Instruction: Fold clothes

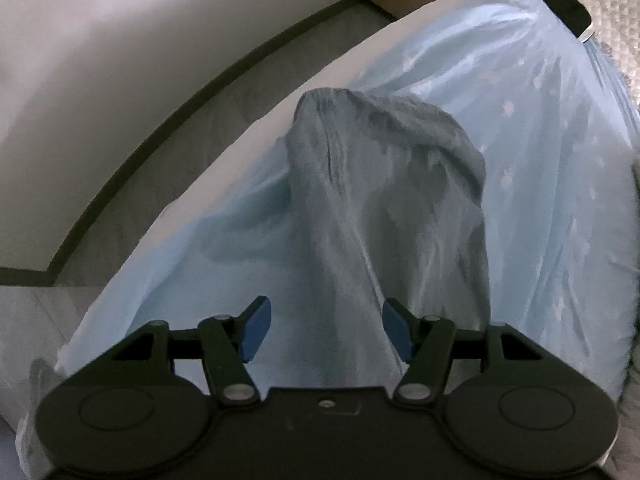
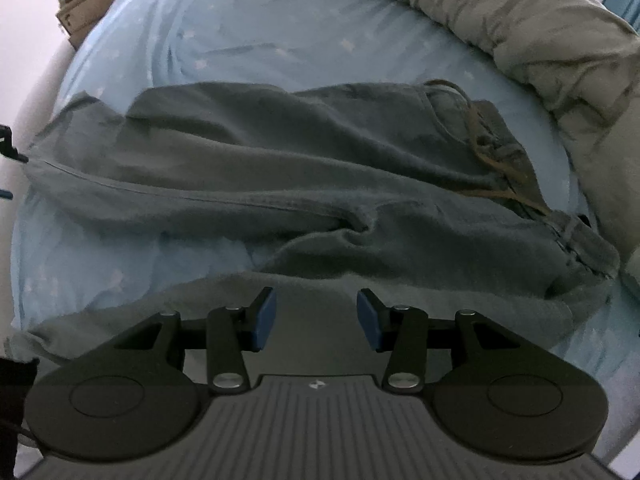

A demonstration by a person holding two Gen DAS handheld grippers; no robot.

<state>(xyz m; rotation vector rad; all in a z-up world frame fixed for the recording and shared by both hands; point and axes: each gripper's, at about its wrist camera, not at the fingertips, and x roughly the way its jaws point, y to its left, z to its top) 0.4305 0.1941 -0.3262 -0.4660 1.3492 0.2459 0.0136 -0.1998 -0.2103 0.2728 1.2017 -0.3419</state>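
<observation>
Currently left gripper [image 1: 326, 330] and right gripper [image 2: 316, 318] part-open, holding nothing above grey trousers [image 2: 280, 184]; shallow pinch risks snagging blue sheet [image 2: 240, 32] underneath.

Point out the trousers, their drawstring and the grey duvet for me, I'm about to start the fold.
trousers [image 2: 280, 168]: right wrist view, on the upper leg's cloth, mid-length.
drawstring [image 2: 476, 128]: right wrist view, on the brown cord at the waistband.
grey duvet [image 2: 540, 28]: right wrist view, on its bunched top surface, upper right.
</observation>
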